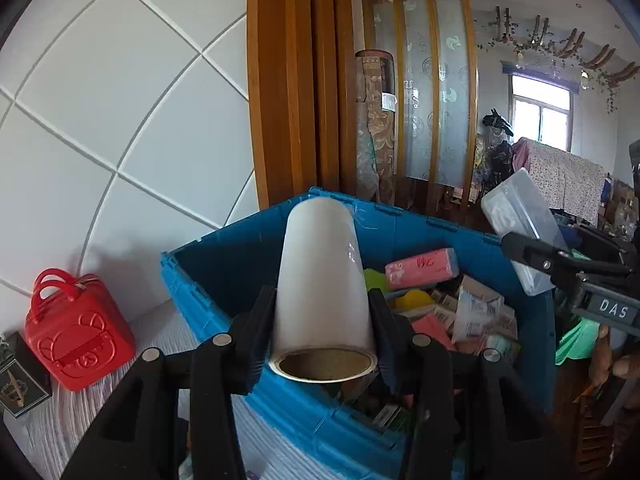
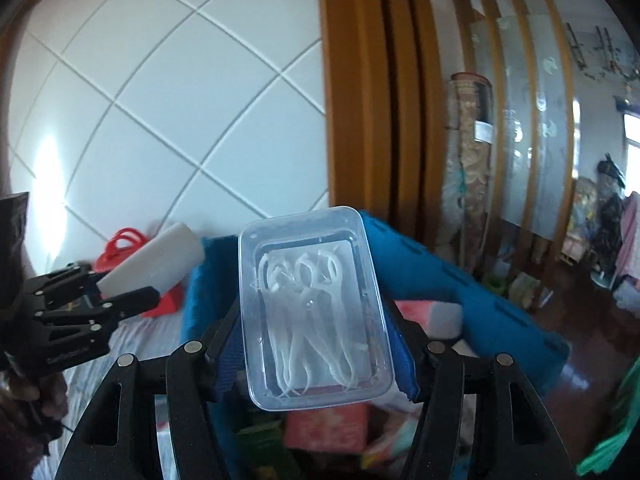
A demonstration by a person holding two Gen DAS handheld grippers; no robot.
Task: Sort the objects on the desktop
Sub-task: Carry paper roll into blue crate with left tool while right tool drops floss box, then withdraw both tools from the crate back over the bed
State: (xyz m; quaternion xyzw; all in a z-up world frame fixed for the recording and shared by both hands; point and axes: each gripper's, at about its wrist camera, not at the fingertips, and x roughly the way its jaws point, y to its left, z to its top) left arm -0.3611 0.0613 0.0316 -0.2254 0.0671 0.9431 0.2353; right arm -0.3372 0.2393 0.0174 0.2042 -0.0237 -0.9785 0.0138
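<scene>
The left gripper is holding a white roll on a cardboard core, its jaws closed on the roll's two sides near the open end. In the left wrist view the roll is pointing forward and hanging above the near corner of a blue crate. The right gripper is gripping a clear plastic box by its long sides; white floss picks are lying loose inside it. That box is also hanging over the crate, above the mixed things already in there.

Judging from how things lie, the sorting is looking well under way. The crate is already holding a fair pile: a pink packet, small cartons, paper packs and green and yellow pieces, though blur is making most of them hard to name. Both hands are carrying something over the crate at once, so two more items seem to be on the point of going in.

What is left is harder to tell. A red toy case with handles is sitting on the pale ribbed worktop beside the crate, close against the tiled wall, and a small dark box is standing just left of it. Whether these belong to the sorting or simply stay there I cannot say. The rest of the worktop is lying outside both views.

Neither item is released yet: each is sitting firmly between its jaws, clear of the crate's rim.
</scene>
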